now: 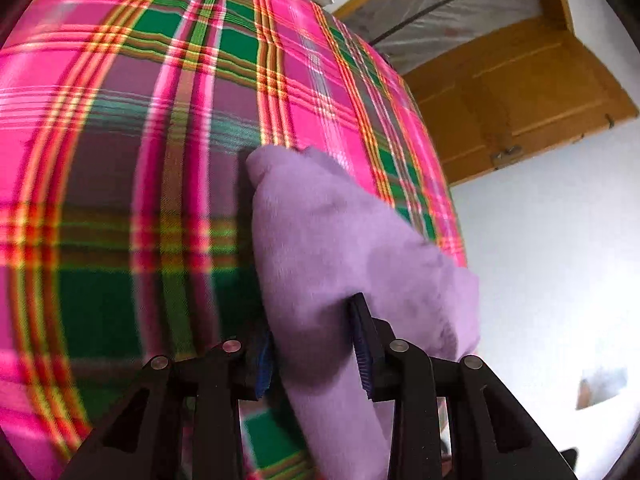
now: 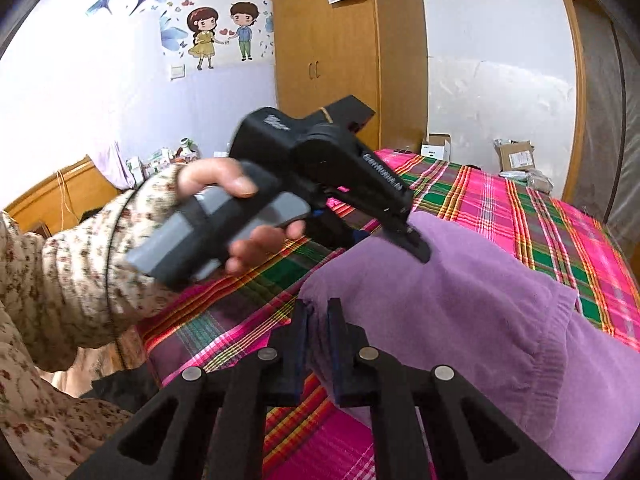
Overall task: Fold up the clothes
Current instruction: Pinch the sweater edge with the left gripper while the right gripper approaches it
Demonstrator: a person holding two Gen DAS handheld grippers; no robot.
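Bedspread of pink, green and yellow plaid [image 2: 500, 200] lies under your soft lilac fleece garment [image 2: 460, 300], spread across the bed. Your left gripper [image 1: 312, 336] has its fingers closed on a bunched fold of it. Your right gripper [image 2: 318, 320] pinches the garment's near edge, fingers nearly together.

The supporting surface is a bed [image 2: 500, 200] covered by a plaid sheet [image 1: 120, 140] in pink, green and yellow. A purple garment [image 2: 460, 300] is spread on the sheet. Small boxes [image 2: 516, 156] are seen beyond the far edge, possibly resting on it.
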